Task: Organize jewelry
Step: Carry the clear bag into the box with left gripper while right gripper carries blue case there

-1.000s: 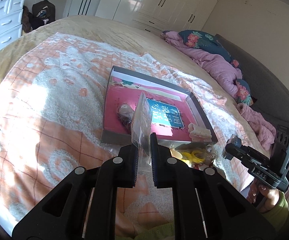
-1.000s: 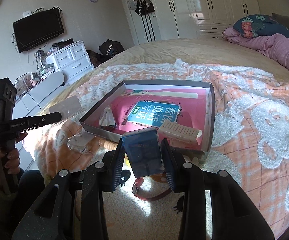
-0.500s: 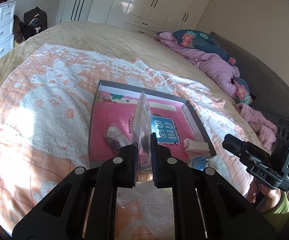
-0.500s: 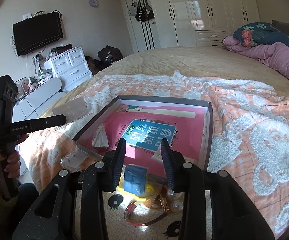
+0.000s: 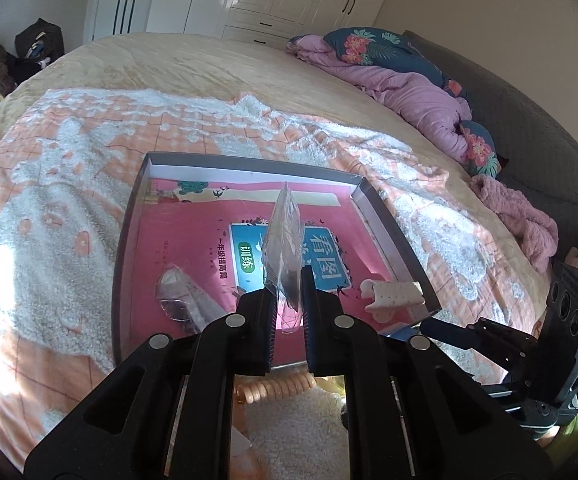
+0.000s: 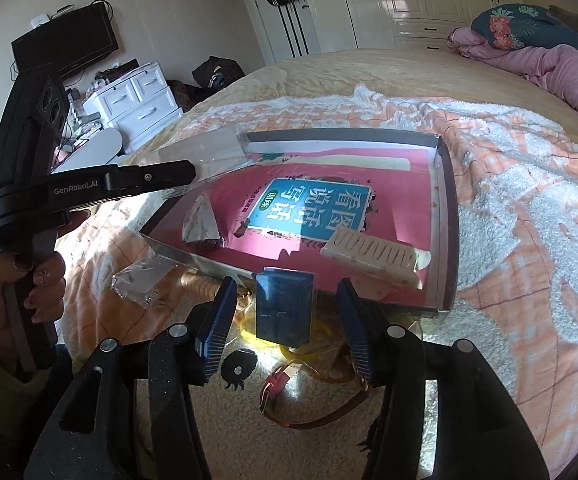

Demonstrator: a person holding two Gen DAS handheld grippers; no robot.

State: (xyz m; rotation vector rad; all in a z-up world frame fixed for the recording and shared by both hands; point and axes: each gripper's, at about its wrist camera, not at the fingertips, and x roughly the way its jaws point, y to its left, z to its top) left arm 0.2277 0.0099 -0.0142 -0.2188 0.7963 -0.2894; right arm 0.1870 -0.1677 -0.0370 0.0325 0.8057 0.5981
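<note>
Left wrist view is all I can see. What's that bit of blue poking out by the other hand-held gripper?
Observer: A small blue box, upright just outside the tray. It sits between the jaws of the right hand-held gripper, which have just been opening and don't touch it.
Operator: Is anything lying near it?
Observer: A yellow piece shows at its base, and a brown strap curls in front.
Operator: Are there more bags?
Observer: Yes. Besides your held clear bag, a flat clear bag lies outside the tray's left corner.
</note>
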